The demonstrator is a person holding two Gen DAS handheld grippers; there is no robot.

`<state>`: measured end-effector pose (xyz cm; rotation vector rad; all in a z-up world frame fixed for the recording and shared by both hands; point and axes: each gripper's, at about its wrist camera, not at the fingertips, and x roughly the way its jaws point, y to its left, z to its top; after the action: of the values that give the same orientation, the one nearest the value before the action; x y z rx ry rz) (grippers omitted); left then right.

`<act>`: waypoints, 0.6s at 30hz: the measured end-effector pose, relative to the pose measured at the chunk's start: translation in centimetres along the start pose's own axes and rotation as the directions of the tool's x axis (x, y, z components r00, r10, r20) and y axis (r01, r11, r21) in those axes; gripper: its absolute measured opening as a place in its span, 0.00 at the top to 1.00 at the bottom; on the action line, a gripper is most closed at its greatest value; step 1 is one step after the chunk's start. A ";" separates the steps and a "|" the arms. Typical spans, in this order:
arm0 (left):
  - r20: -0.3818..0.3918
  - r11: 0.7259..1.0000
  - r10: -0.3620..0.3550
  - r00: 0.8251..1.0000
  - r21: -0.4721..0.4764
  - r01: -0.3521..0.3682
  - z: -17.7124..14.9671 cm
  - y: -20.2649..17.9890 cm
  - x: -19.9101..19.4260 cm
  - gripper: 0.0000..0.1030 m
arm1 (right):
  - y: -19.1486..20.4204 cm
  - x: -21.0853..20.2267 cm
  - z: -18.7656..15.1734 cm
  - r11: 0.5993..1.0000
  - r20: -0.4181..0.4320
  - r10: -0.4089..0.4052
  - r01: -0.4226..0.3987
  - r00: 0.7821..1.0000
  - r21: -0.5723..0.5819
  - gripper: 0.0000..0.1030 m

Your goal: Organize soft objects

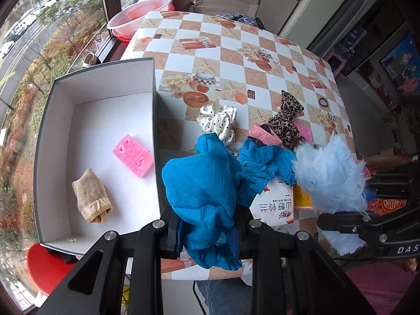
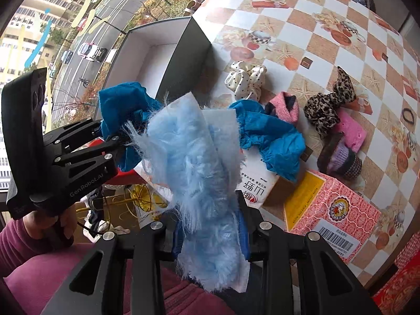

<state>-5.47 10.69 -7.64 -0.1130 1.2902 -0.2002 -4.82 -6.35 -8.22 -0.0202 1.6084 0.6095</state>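
Note:
My left gripper [image 1: 207,225] is shut on a deep-blue textured cloth [image 1: 199,191], held just right of the white open box [image 1: 52,131]. Inside the box lie a pink sponge [image 1: 133,156] and a rolled beige cloth [image 1: 92,197]. My right gripper [image 2: 210,225] is shut on a pale-blue fluffy cloth [image 2: 194,162], lifted over the table's near edge. In the right wrist view the left gripper [image 2: 115,141] hangs at the left with its blue cloth [image 2: 123,105], in front of the box [image 2: 189,57]. A second crumpled blue cloth [image 2: 275,139] lies on the table.
On the checked tablecloth [image 1: 236,60] lie a polka-dot scrunchie [image 1: 218,123], a leopard scrunchie [image 1: 286,120], a pink knit piece [image 1: 262,135], another pink sponge [image 2: 351,131], a purple-and-dark sock [image 2: 341,160] and a black hair tie [image 2: 408,115]. A white packet [image 2: 254,186] and a red carton [image 2: 336,210] sit near the front edge.

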 end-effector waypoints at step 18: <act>0.052 0.952 0.114 0.992 -0.292 -0.094 -0.9 10.2 -2.1 0.72 | 6.8 2.0 5.7 0.985 -0.031 -0.005 0.000 1.000 -0.173 0.67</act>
<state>-6.07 21.09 -7.92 -0.2984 1.2471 0.0840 -2.34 2.36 -7.66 -0.1610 1.5813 0.7489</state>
